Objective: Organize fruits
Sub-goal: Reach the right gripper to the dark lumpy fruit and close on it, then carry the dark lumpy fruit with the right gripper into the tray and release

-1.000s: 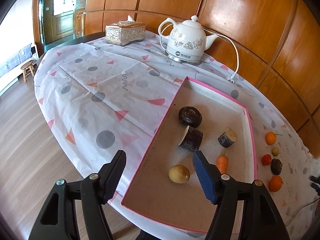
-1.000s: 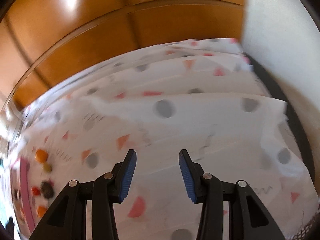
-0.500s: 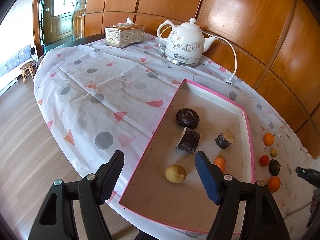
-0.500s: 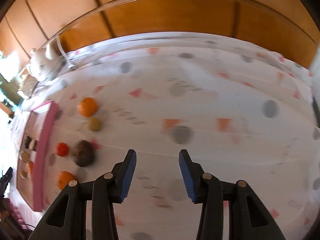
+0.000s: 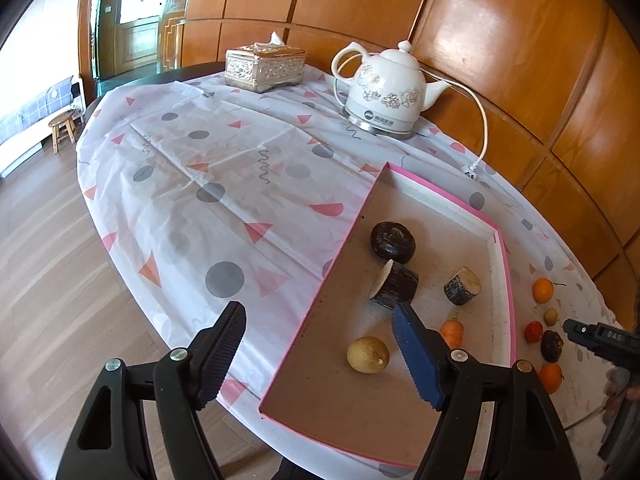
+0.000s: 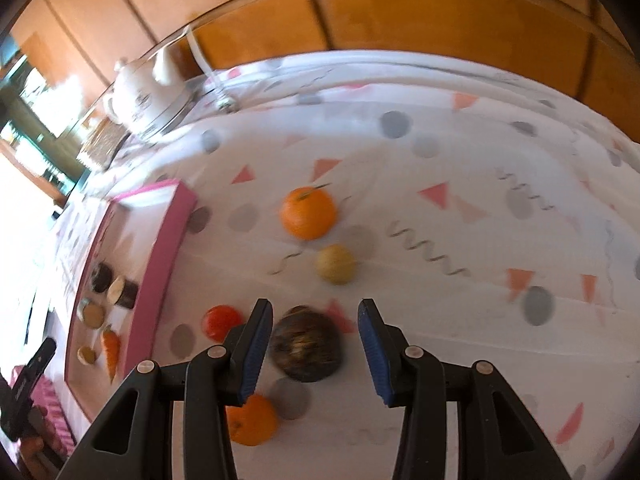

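The right tongs (image 6: 316, 344) stood spread over the desk (image 6: 460, 320), pinching nothing; a dark round fruit (image 6: 306, 346) lay on the cloth between the fingers, contact not discernible. Around it lay a red fruit (image 6: 220, 322), a small yellow fruit (image 6: 335, 264) and two oranges (image 6: 307, 213). The left tongs (image 5: 320, 354) were opening, empty, above the near edge of the pink-rimmed tray (image 5: 510, 292), which held a yellow fruit (image 5: 368, 354), a carrot (image 5: 453, 332) and dark cut pieces (image 5: 394, 284).
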`<state>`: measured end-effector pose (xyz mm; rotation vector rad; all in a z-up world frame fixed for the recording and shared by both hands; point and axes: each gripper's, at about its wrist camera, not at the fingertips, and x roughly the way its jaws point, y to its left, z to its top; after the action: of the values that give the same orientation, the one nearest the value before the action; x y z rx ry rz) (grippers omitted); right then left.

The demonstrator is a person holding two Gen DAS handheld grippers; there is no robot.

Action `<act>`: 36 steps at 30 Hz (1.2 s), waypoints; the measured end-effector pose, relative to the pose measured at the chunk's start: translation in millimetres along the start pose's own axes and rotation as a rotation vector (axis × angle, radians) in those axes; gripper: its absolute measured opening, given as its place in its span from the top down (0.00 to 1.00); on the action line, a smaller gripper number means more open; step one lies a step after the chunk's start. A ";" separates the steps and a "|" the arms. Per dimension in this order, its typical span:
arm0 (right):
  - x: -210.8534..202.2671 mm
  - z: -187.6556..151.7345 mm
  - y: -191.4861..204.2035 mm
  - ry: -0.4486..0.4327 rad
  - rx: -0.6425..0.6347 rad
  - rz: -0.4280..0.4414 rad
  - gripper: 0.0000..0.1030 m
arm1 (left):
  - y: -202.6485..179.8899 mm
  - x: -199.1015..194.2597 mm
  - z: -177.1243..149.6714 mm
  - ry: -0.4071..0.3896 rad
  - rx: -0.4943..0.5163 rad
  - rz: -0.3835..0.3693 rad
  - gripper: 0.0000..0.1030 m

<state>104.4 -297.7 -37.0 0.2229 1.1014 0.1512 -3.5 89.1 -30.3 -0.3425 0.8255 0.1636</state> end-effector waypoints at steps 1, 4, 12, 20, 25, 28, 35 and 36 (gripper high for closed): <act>2.7 -1.3 4.1 0.005 -0.009 -0.002 0.56 | 0.9 0.5 -0.1 0.001 -0.001 0.000 0.26; 12.7 -4.6 12.3 0.022 -0.046 -0.052 0.50 | 2.3 1.0 0.8 0.000 -0.005 0.002 0.26; 20.4 -13.9 11.4 0.028 -0.056 -0.081 0.44 | 18.2 0.9 1.8 -0.002 -0.066 0.035 0.26; 25.9 -22.7 12.9 0.035 -0.079 -0.113 0.44 | 19.9 -0.8 1.2 -0.016 -0.063 0.078 0.24; 25.4 -24.4 15.1 0.019 -0.086 -0.126 0.51 | 17.1 -3.0 0.9 -0.025 -0.048 0.080 0.24; 20.8 -23.0 12.8 -0.002 -0.064 -0.122 0.52 | 17.8 -3.0 0.8 -0.023 -0.048 0.077 0.23; -7.0 -15.8 26.0 -0.096 -0.075 -0.088 0.52 | 17.0 -4.4 -0.2 -0.020 -0.051 0.072 0.18; -9.8 -15.0 30.2 -0.105 -0.086 -0.081 0.52 | 16.9 -5.0 -0.5 -0.023 -0.051 0.071 0.18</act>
<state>86.3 -269.1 -27.4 0.1078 0.9954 0.1124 -11.8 104.6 -30.8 -0.3591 0.8125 0.2551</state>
